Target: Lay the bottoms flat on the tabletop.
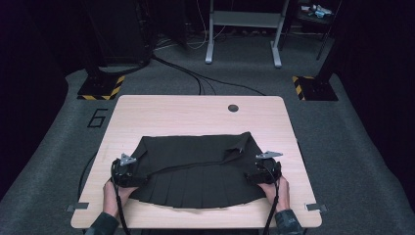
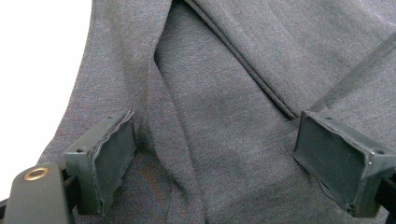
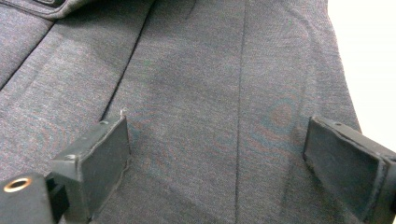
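Skirt [image 1: 195, 169] is soft, limp cloth; we've both hand-held grippers, left [image 1: 128, 172] and right [image 1: 264, 171], spread over its side edges, pinching nothing, so grab the hems directly beneath each.

Numeral "6" [image 1: 97, 118] marked in black on grey floor [image 1: 58, 147], just left of table's far left corner. No other readable text.

I worked in a lab-like recording space: a lone wooden table [image 1: 195, 115] on grey carpet [image 1: 352, 147], hazard-striped stand bases [image 1: 100, 88], cables [image 1: 195, 76] across the floor, dark surroundings, a grey metal frame [image 1: 243, 29] behind.
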A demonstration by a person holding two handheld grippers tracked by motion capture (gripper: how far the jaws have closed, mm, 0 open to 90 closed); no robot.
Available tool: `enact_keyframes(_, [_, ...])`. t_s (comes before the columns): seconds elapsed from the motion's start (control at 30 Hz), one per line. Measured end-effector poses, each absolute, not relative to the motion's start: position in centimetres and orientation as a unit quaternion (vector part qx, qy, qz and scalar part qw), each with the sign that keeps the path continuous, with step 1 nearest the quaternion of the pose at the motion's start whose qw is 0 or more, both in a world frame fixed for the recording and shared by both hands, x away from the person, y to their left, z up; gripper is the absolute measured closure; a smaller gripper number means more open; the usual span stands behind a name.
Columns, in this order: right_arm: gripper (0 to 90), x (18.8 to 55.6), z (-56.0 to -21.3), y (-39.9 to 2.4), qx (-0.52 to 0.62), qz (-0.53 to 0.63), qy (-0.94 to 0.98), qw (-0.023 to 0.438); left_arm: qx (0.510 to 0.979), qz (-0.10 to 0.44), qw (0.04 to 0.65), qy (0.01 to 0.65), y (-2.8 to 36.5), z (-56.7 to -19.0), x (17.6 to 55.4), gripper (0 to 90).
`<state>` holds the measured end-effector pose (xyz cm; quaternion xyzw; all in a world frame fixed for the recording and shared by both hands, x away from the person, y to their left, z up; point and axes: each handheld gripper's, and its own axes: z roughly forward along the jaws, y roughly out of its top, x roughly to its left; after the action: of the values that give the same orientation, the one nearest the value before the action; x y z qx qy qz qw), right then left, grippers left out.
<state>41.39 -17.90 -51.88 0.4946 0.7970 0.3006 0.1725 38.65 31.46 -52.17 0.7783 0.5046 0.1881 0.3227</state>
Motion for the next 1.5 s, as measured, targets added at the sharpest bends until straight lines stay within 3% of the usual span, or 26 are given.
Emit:
enact_keyframes(0.37, [10.3, 40.3, -51.3, -18.0, 0.497, 0.311, 0.792, 0.17, 0.771, 0.2, 0.336, 0.502, 31.4, -51.4, 37.2, 12.7])
enact_keyframes(0.53, [12.5, 40.9, -47.7, -17.2, 0.472, 0.344, 0.789, 0.19, 0.771, 0.192, 0.365, 0.485, 30.7, -49.7, 37.1, 13.6])
enact_keyframes(0.83, [16.2, 43.6, -43.4, -13.9, 0.453, 0.357, 0.786, 0.222, 0.786, 0.178, 0.356, 0.473, 29.3, -50.1, 38.2, 14.9])
enact_keyframes(1.07, [18.9, 46.4, -45.1, -13.1, 0.48, 0.321, 0.789, 0.208, 0.793, 0.167, 0.345, 0.474, 29.2, -50.8, 38.7, 15.1])
enact_keyframes(1.33, [22.4, 45.6, -47.4, -15.0, 0.498, 0.299, 0.79, 0.195, 0.795, 0.167, 0.343, 0.472, 29.3, -51.3, 38.5, 16.3])
enact_keyframes(1.5, [26.5, 44.6, -48.5, -15.3, 0.498, 0.301, 0.792, 0.185, 0.794, 0.175, 0.343, 0.47, 28.9, -51.2, 38.3, 23.1])
